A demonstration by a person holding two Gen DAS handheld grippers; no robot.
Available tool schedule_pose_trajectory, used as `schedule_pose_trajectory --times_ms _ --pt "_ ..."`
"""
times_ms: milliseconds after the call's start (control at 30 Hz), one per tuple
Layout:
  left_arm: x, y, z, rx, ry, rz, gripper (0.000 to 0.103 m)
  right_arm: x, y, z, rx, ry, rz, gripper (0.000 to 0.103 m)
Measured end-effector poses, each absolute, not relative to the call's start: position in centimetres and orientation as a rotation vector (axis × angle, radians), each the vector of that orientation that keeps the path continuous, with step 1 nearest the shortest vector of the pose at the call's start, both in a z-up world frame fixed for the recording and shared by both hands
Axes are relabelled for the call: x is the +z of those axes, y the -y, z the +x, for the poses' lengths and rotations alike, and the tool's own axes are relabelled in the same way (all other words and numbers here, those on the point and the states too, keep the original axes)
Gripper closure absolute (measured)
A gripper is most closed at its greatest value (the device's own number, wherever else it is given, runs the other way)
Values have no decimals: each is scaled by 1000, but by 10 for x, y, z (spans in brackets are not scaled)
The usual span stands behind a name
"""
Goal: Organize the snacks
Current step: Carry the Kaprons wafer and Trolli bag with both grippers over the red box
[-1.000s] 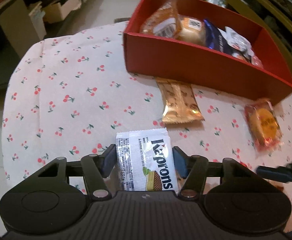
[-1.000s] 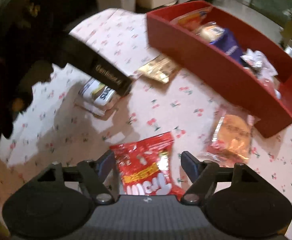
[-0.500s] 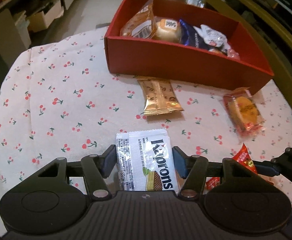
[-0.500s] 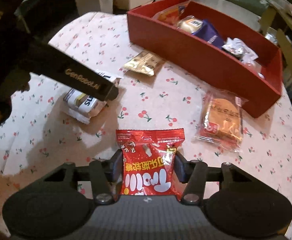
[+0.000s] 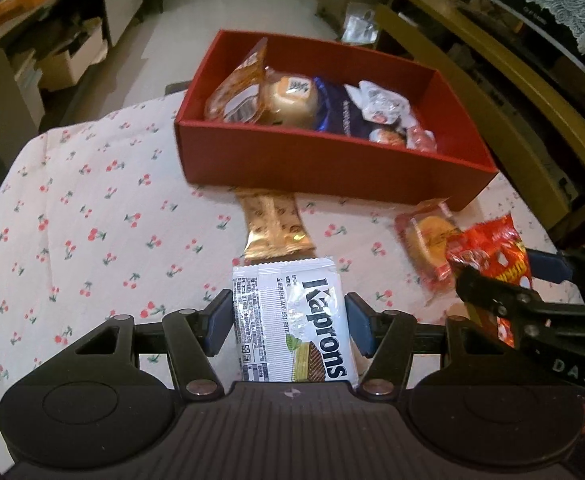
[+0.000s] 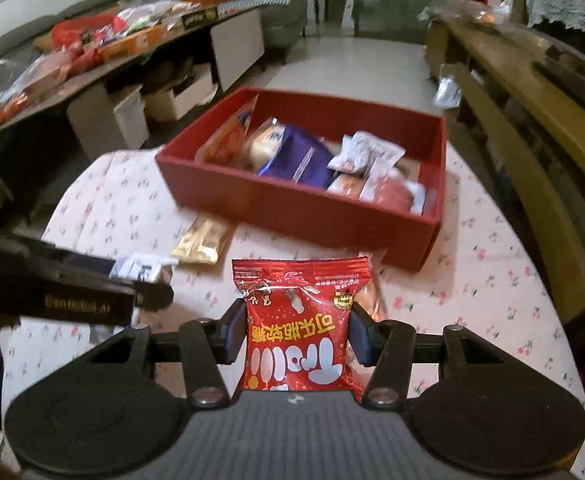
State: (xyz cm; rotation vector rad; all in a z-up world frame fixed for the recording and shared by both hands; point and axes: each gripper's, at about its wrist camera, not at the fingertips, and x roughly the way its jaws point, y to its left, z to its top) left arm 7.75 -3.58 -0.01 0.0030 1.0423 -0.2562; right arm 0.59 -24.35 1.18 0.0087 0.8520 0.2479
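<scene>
Left tongs (image 5: 288,322): clamped on white crinkly foil Kaprons wafer packet (image 5: 292,320), gripped by side edges; light, slippery, crushable

Right tongs (image 6: 297,334): clamped on red glossy plastic candy pouch (image 6: 298,320); soft, light

Red rectangular cardboard box (image 6: 292,204): ahead of both tongs, part-filled

The red box (image 5: 332,168) is crowded at its left and middle, while bare floor (image 5: 452,146) shows at its right end.

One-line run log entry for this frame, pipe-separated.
left gripper: shut on white Kaprons packet | right gripper: shut on red candy packet | red box: part filled | gold bar, orange pastry: on table
</scene>
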Motion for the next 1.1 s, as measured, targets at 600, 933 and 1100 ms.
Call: schedule_pose_trajectory --times_ms 600,933,1100 --pt "19 56 95 -262 -962 22 37 25 243 24 210 -786 51 38" --pt "42 68 133 -252 -883 46 37 42 252 54 155 -719 104 38" --pt "52 74 162 -241 -841 65 37 50 259 83 137 -680 128 38"
